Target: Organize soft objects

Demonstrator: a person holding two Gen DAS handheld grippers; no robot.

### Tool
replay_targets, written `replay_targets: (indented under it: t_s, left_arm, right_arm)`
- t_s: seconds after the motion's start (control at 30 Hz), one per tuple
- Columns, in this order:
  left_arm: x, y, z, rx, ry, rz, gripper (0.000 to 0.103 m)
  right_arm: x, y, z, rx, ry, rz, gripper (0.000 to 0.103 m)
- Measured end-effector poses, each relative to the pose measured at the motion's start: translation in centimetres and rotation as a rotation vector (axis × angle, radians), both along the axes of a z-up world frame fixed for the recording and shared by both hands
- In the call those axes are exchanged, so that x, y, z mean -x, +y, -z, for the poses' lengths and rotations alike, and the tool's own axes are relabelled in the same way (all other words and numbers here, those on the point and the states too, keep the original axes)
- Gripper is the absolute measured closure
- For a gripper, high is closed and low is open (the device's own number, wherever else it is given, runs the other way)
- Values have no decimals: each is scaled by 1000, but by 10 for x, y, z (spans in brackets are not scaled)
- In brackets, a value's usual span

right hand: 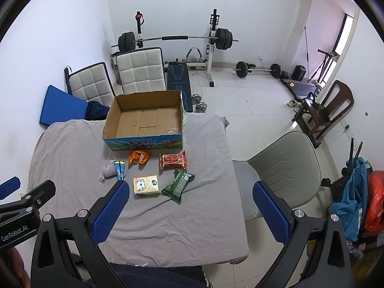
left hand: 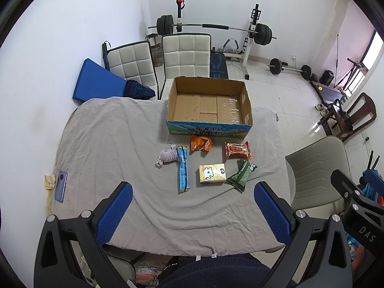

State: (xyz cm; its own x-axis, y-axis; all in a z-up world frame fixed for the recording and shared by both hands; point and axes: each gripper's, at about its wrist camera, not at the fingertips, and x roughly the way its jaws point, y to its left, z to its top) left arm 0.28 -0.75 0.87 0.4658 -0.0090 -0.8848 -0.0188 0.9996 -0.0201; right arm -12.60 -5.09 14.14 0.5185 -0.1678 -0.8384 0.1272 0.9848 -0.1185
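Note:
An empty cardboard box [left hand: 208,103] [right hand: 146,117] stands at the far side of a table under a grey cloth [left hand: 115,144] [right hand: 72,158]. In front of it lie a lilac sock bundle [left hand: 166,157] [right hand: 108,171], a long blue packet [left hand: 183,170] [right hand: 119,167], an orange packet [left hand: 201,143] [right hand: 139,157], a red packet [left hand: 237,150] [right hand: 173,160], a yellow tissue pack [left hand: 212,173] [right hand: 146,184] and a green packet [left hand: 242,175] [right hand: 178,183]. My left gripper [left hand: 192,213] and right gripper [right hand: 189,213] are both open and empty, held above the near table edge.
A phone [left hand: 60,186] lies at the table's left edge. Two white padded chairs [left hand: 184,55] stand behind the box, a beige chair [right hand: 285,165] at the right side. A barbell rack [right hand: 175,40] and weights stand on the tiled floor beyond.

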Motion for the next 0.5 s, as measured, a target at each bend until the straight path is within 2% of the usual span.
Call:
replay_targets:
  t_s: [0.5]
  left_arm:
    - [0, -1, 2, -3, -3, 3, 0]
  right_arm:
    - [-1, 0, 2, -11, 14, 2, 0]
